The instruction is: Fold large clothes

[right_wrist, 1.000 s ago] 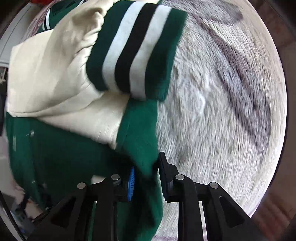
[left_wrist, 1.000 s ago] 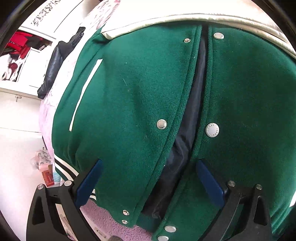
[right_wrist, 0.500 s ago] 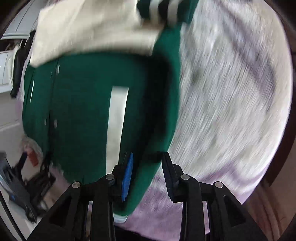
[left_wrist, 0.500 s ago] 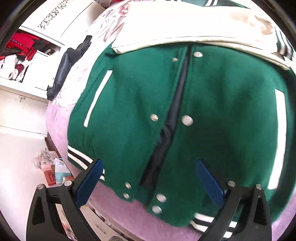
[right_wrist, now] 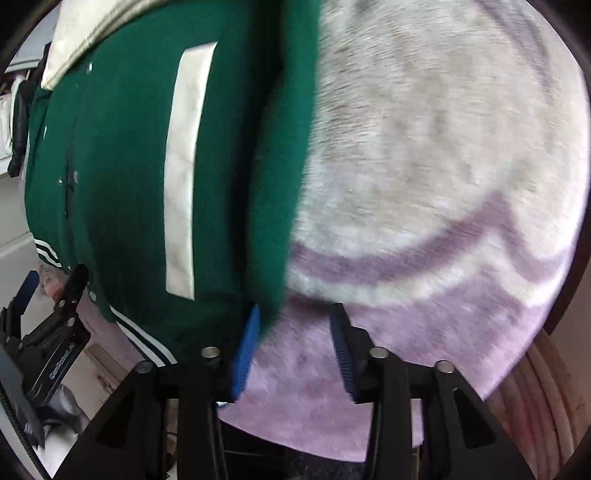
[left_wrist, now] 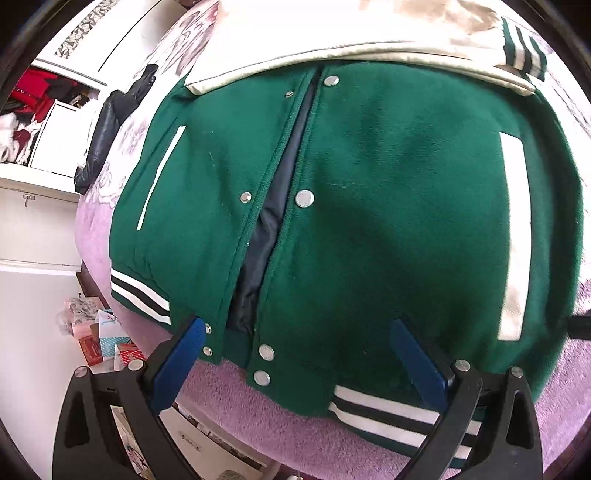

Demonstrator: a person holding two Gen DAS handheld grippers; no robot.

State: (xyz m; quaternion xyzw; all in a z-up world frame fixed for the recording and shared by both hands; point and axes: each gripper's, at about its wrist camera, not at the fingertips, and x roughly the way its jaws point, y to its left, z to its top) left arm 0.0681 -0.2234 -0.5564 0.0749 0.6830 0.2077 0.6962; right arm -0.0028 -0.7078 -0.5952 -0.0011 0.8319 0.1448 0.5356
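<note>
A green varsity jacket (left_wrist: 369, 221) lies front-up on the lilac fleece blanket (right_wrist: 424, 184). The left hand-held gripper (left_wrist: 295, 347) hangs wide apart over the jacket's striped hem. The right hand-held gripper (right_wrist: 293, 332) is opening beside the jacket's side edge, gripping nothing.

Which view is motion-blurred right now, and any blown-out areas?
Right wrist view: smeared, the green jacket edge and pink blanket streaked. Left wrist view: sharp, snaps crisp; the cream sleeves at the top are overexposed, with strong fisheye bulge in both.
</note>
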